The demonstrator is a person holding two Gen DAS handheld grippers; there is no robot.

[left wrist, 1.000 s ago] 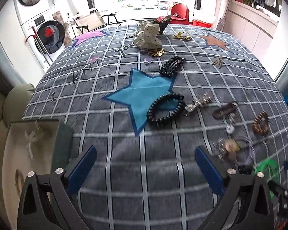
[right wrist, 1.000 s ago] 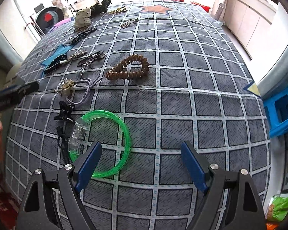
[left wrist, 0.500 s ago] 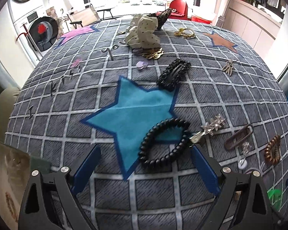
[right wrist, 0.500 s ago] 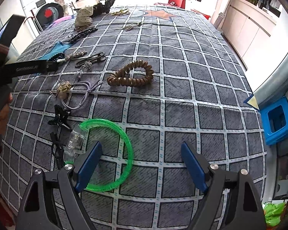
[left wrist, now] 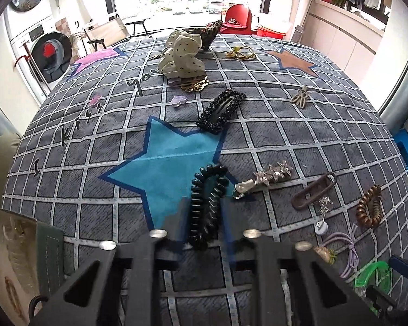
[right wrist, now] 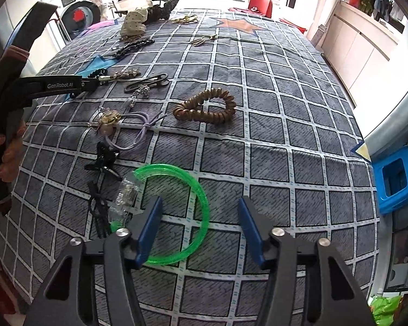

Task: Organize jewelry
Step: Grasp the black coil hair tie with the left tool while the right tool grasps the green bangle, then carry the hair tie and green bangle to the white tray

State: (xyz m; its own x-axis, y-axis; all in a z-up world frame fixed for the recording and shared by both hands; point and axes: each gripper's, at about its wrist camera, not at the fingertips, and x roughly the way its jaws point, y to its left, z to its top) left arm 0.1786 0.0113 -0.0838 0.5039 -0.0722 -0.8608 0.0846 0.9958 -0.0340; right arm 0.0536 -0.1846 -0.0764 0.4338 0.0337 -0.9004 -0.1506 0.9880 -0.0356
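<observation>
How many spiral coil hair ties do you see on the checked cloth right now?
2. The black coil hair tie lies on the blue star, squeezed between the left gripper fingers. The brown coil hair tie lies mid-cloth, beyond the right gripper. Others could hide under the scrunchies.

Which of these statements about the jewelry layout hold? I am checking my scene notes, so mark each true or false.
1. The left hand-held gripper is closed on the black spiral hair tie. True; its jaws have just been closing and the tie sits squeezed between them.
2. The green bangle is clamped by the right hand-held gripper. False; the jaws have just been closing, but the pads do not press on it.
3. The brown spiral hair tie lies on the blue star. False; it lies on grey checked cloth.
4. The polka-dot scrunchie sits at the far end of the cloth. True.
</observation>
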